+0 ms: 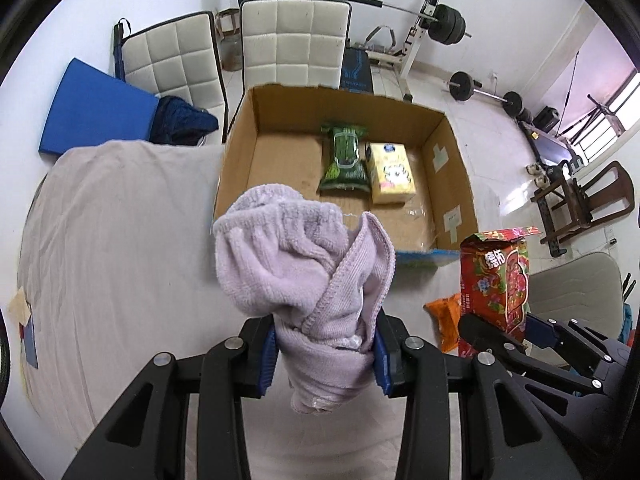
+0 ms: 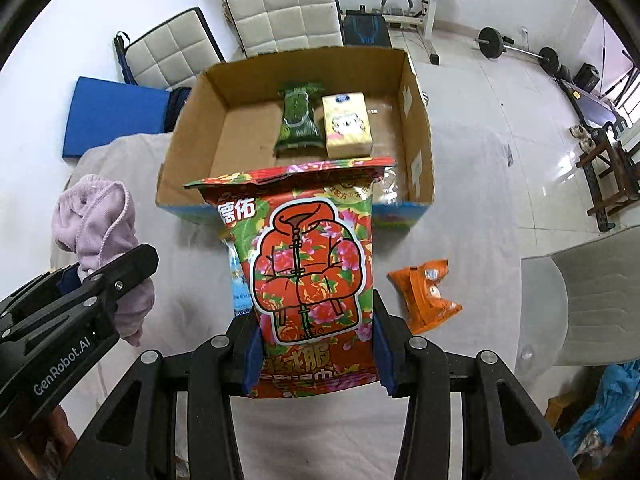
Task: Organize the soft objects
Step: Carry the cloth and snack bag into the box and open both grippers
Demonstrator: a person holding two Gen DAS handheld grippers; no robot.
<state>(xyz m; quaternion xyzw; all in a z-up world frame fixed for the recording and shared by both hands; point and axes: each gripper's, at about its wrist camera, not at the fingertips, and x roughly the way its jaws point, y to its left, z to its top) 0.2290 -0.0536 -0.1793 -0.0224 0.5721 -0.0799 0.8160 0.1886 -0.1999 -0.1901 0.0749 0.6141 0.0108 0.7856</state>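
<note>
My left gripper [image 1: 324, 356] is shut on a crumpled lilac towel [image 1: 304, 264], held above the cloth-covered table in front of an open cardboard box [image 1: 240, 136]. The towel also shows in the right wrist view [image 2: 100, 224]. My right gripper [image 2: 318, 356] is shut on a red floral packet [image 2: 312, 264], upright before the box [image 2: 192, 120]; the packet shows in the left wrist view [image 1: 496, 280]. Inside the box lie a green packet [image 1: 344, 156] and a yellow tissue pack [image 1: 390, 174].
An orange packet [image 2: 424, 292] lies on the table right of the red one. A light blue packet [image 2: 240, 280] lies behind the red packet. Two white padded chairs [image 1: 292, 44], a blue mat [image 1: 96, 108] and weight equipment stand beyond the table. A grey chair [image 2: 592, 296] is at right.
</note>
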